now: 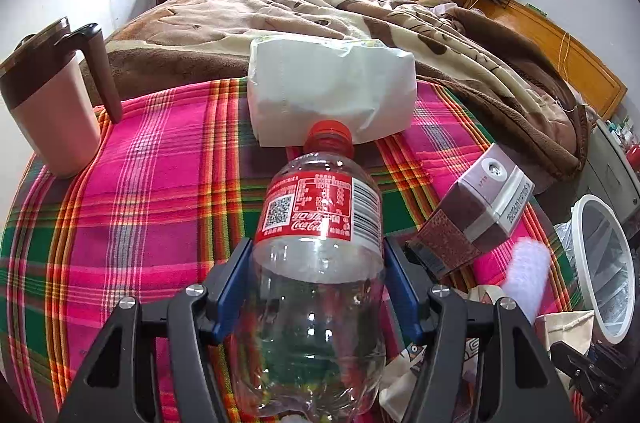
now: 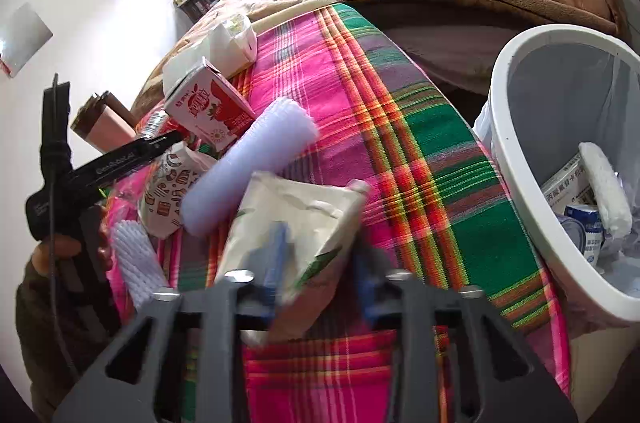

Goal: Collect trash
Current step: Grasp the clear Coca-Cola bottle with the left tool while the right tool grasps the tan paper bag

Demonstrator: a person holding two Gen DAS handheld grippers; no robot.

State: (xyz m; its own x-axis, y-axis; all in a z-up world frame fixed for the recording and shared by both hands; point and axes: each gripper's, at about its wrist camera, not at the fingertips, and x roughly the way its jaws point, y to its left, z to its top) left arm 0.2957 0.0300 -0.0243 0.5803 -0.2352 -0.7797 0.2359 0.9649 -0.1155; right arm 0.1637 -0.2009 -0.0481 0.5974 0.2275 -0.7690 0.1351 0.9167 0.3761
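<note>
While clamped in the left tool (image 1: 318, 299), bottle (image 1: 320, 223) reads Coca-Cola.

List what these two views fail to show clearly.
- Left wrist: bottle base cut off by the bottom edge.
- Right wrist: right tool fingertips and the flat pouch are motion-blurred; contact unclear.
- Right wrist: bin far side cut by the frame edge; box labels inside too small.

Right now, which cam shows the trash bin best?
The right wrist view. The white trash bin fills that view's right side, its rim open toward the camera, with boxes and a foam sleeve visible inside. The left wrist view shows only part of its rim and lining at the right edge.
</note>
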